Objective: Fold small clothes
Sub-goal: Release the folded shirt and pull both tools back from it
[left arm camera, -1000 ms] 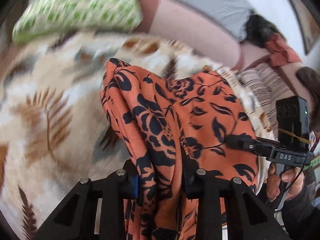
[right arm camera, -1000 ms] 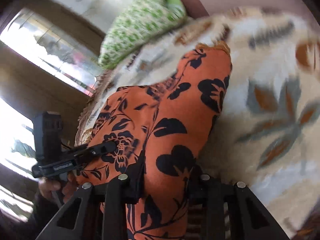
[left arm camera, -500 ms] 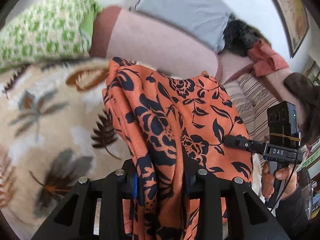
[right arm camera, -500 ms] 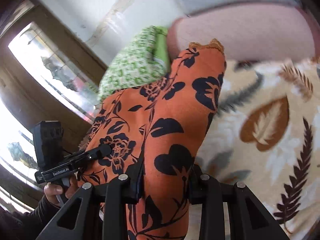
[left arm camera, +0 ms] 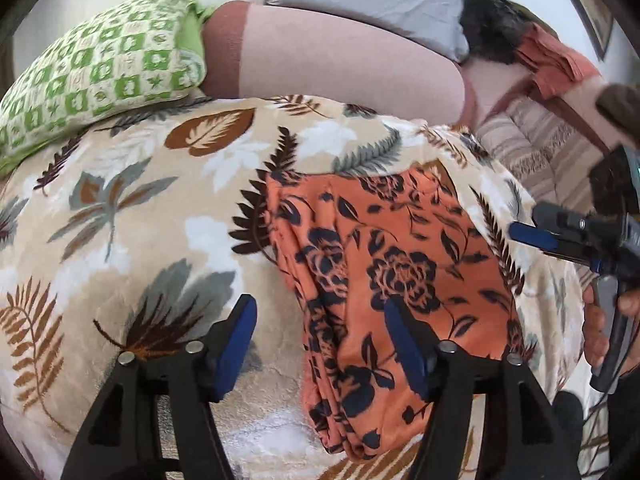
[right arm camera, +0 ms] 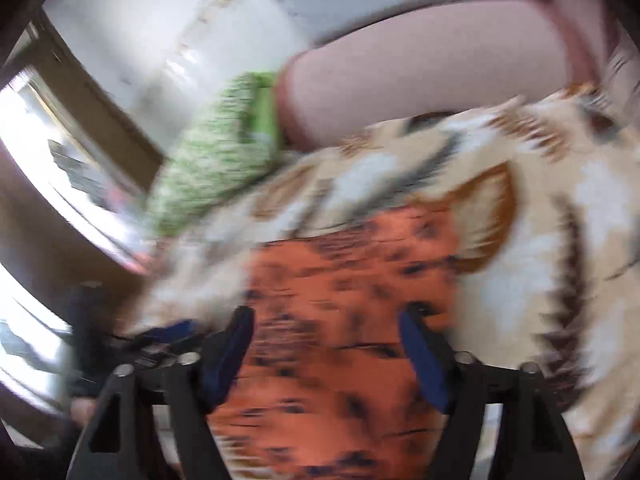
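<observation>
Lying folded on a plush cream blanket printed with brown and grey leaves [left arm camera: 132, 208]: an orange fabric garment with a black floral print [left arm camera: 384, 272]. Long axis running away from the left gripper [left arm camera: 320, 344], nearest end just below its blue-padded fingertips. Left jaws opening, nothing pinched; thick folded edge between the pads, one pad over the cloth, the other over bare blanket. Right gripper [right arm camera: 330, 354], seen through heavy blur, also opening and gripping nothing, orange cloth spread beneath and ahead of it. Both grippers close above the near end. Behind, a green-and-white checked cushion [left arm camera: 100, 68] and a pink bolster [left arm camera: 340, 68].
</observation>
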`<state>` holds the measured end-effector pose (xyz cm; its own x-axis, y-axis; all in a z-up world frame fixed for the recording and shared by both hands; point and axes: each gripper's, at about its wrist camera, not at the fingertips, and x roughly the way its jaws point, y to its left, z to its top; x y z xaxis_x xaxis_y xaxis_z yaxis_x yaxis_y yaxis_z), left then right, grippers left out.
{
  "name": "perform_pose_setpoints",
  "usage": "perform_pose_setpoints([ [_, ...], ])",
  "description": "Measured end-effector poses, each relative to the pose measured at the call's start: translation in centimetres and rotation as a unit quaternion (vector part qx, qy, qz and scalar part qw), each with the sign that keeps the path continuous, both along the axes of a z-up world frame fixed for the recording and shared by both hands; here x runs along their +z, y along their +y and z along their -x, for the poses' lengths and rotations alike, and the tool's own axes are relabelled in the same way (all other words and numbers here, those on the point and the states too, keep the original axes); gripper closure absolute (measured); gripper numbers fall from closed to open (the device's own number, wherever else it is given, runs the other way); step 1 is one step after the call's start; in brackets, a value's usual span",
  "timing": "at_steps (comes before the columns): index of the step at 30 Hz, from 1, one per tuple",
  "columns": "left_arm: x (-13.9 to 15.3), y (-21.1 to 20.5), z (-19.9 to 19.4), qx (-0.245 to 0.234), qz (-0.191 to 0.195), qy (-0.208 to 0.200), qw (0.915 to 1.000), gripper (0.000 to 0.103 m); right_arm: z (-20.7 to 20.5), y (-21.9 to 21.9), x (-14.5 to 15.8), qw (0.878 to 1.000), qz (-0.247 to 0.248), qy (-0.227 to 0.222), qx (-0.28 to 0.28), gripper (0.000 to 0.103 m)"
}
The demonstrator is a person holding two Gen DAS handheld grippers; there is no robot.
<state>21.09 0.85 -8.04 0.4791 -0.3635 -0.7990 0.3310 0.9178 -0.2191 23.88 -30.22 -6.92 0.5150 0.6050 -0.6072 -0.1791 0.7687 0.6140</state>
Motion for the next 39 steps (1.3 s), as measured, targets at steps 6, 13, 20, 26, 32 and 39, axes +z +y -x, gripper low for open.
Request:
perform_pose_setpoints([
  [6, -3.4, 0.0, -0.3, 0.045, -0.053, 0.064, 0.9955, 0.031, -0.9, 1.3, -5.6, 0.996, 0.011, 0.083, -0.016, 0.015],
  [13, -1.2, 0.1, 0.8, 0.048, -0.088, 0.017, 0.9948, 0.028, -3.4, 2.3, -3.4, 0.999, 0.024, 0.041, -0.021, 0.013],
  [20, 0.7, 0.8, 2.3, 0.068, -0.094, 0.001, 0.9932, 0.028, -3.1, 3.7, -3.6, 0.997, 0.026, 0.056, -0.040, 0.011],
  [26, 2.9, 1.2, 4.2, 0.081, -0.072, -0.012, 0.9940, 0.023, 4.7, 4.3, 0.6, 0.996, 0.065, 0.026, -0.050, 0.011],
  [32, 5.1, 0.4, 8.6, 0.109, -0.065, -0.046, 0.9909, 0.011, 12.9, 4.2, 1.5, 0.988, 0.134, 0.014, -0.077, 0.011],
  [39, 5.9, -1.5, 11.8, 0.107, -0.081, -0.031, 0.9905, 0.011, 17.9, 4.9, 1.7, 0.976, 0.200, 0.019, -0.079, 0.011],
])
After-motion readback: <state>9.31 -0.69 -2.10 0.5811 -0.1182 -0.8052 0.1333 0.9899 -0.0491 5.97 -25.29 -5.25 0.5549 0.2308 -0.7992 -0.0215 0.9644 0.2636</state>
